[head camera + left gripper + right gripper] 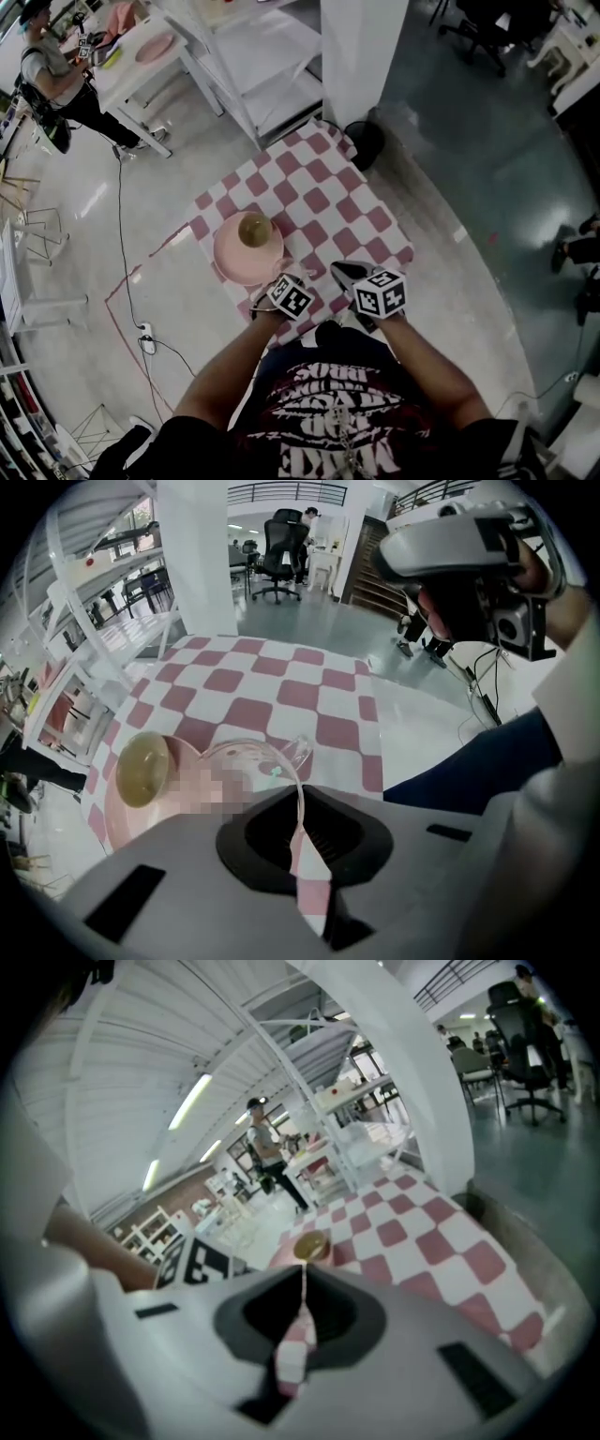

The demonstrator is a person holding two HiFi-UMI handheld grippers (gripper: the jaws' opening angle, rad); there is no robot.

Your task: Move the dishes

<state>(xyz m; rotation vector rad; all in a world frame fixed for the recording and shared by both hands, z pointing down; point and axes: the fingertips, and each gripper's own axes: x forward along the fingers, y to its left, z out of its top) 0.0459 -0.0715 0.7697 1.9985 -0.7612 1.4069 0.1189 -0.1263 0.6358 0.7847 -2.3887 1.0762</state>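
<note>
The small bench under a red-and-white checked cloth [347, 202] is bare over its far and right parts. Open grey floor lies to its left and right. A white square pillar [361, 56] and a black round bin [364, 142] stand at the far corner, with a white wire shelf rack [262, 66] beside them.

Both forearms reach forward side by side over the near edge. The left claw [281, 279] tips steeply down at the cloth, and the right claw [339, 270] points at a shallower slant across the bench.

The round pink plate [228, 265] sits right at the bench's left edge. The small yellowish glazed bowl [254, 230] stands on its far part.

In the left gripper view the left claw [298, 803] is clenched on the thin rim of a clear glass cup with a small lip [292, 753]. The cup is just beside the plate, on the plate's right.

In the right gripper view the right claw [303, 1288] is clenched with nothing in it. The bowl lies well ahead of it, in line with its tips.
</note>
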